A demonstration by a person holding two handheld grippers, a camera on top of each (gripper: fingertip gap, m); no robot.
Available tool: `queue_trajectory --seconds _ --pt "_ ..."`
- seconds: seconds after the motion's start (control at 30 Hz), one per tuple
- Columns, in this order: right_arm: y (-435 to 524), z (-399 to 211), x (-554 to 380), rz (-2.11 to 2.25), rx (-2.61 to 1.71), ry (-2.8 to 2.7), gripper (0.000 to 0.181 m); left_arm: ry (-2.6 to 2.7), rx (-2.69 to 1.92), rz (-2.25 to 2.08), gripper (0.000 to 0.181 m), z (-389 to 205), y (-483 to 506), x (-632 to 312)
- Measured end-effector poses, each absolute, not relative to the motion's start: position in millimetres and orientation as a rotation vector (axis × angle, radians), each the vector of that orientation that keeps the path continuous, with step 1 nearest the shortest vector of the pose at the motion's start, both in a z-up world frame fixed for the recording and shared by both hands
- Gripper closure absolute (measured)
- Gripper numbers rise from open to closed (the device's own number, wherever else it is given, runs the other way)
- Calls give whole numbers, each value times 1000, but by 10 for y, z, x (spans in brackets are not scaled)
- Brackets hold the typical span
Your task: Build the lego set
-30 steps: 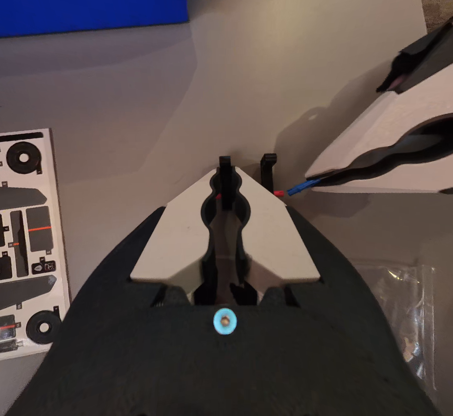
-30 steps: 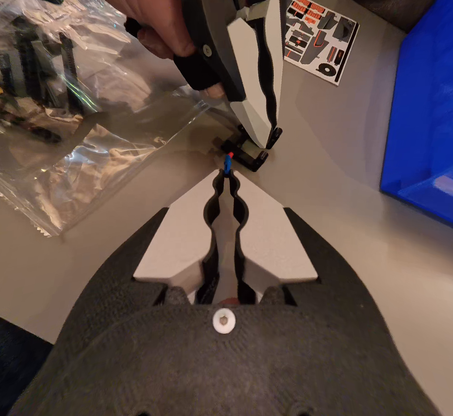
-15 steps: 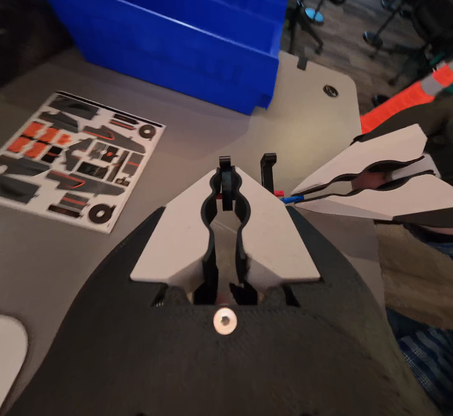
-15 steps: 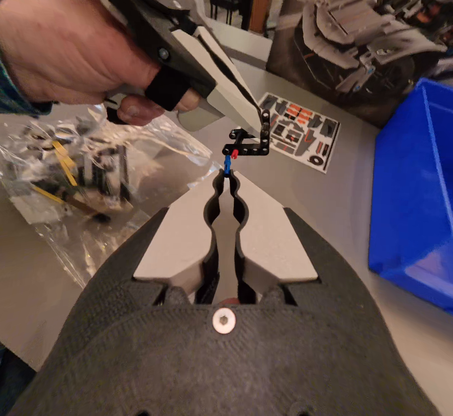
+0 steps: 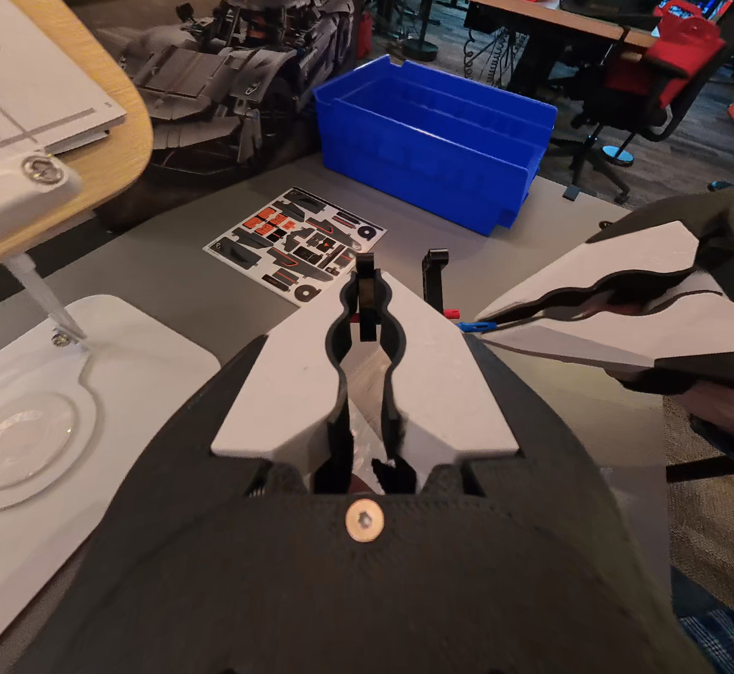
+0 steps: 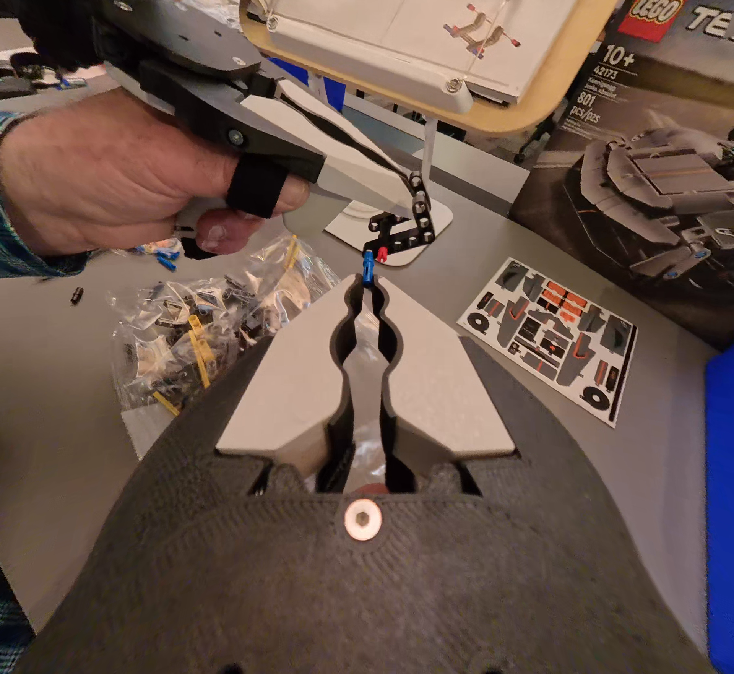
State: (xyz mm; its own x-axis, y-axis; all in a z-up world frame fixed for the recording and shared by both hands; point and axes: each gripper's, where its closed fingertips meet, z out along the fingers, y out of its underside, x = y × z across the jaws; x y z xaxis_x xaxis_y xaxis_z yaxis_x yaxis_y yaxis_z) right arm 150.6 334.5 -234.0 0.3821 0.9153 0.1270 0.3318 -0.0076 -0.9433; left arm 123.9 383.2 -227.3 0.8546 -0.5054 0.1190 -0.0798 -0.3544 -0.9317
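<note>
- One black L-shaped piece (image 6: 413, 230) is held tight by the left tongs (image 5: 366, 285).
- One blue pin (image 6: 368, 269) is pinched by the right tongs (image 6: 367, 283).
- One sticker sheet (image 5: 296, 244) and one blue bin (image 5: 433, 142) are seen on the worktop (image 5: 167, 277).

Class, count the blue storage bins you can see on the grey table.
1. The blue bin stands at the table's far side, beyond the sticker sheet; the right wrist view shows only its edge.

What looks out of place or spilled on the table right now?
A few loose pieces lie outside the clear parts bags: a small black connector alone on the grey table, and blue pins scattered behind the bags. The sticker sheet lies flat, and nothing looks damaged.
</note>
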Motion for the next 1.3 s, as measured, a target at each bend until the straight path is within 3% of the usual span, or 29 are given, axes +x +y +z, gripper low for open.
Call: queue_trajectory --seconds 0.03,0.73,1.3 --pt "3336 -2339 1476 681 -1562 -1156 180 425 -1899 -467 176 -2273 3816 1206" --pt "3203 -2243 1092 751 -1549 -1186 180 278 -1784 -312 176 -2078 3626 792" --pt "3047 -2114 798 509 -1376 -1291 180 -25 -1789 -537 176 -2079 3456 434"
